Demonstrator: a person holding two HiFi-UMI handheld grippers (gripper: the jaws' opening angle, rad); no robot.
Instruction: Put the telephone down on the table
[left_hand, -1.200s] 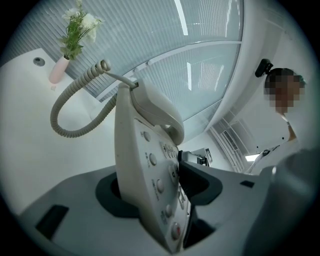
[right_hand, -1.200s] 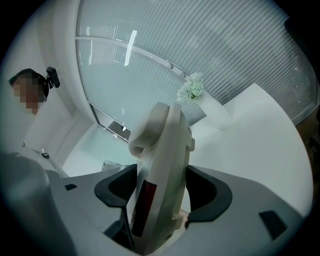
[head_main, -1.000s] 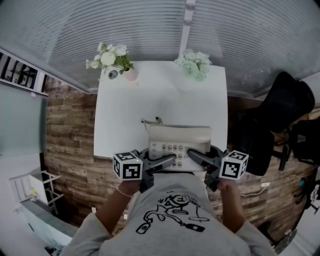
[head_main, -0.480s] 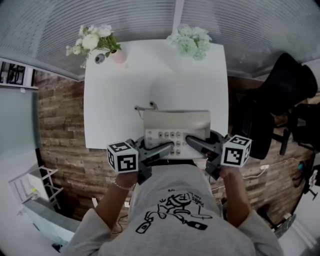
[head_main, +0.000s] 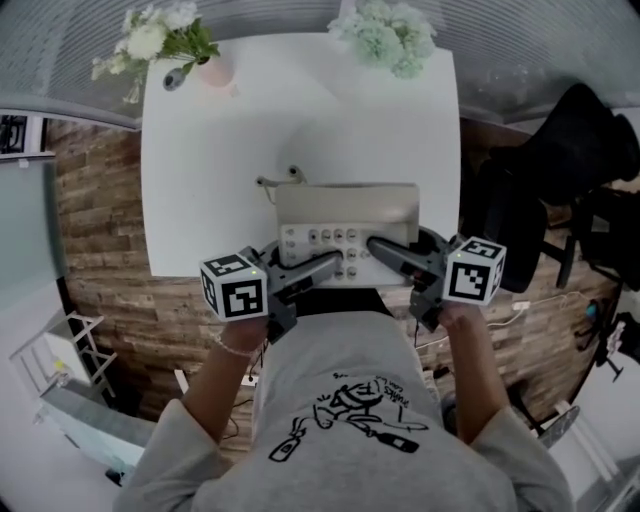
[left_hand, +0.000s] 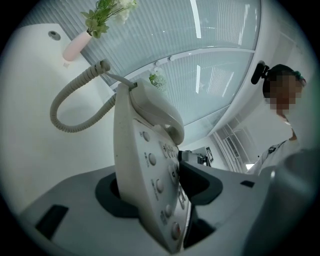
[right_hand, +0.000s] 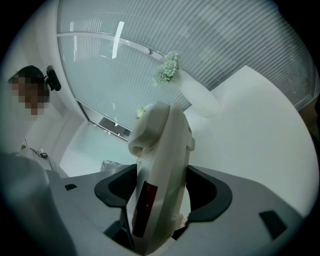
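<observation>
One beige telephone (head_main: 345, 205), left gripper (head_main: 333, 266) clamped on one side, right gripper (head_main: 380, 249) clamped opposite, over white table (head_main: 215, 150).

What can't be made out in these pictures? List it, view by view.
- Head view: whether the telephone rests on the table; its own body hides the underside.
- Head view: the telephone's near edge, covered by the left gripper and right gripper.
- Left gripper view: the button print, too small and blurred.
- Left gripper view: where the cord ends, hidden behind the telephone.
</observation>
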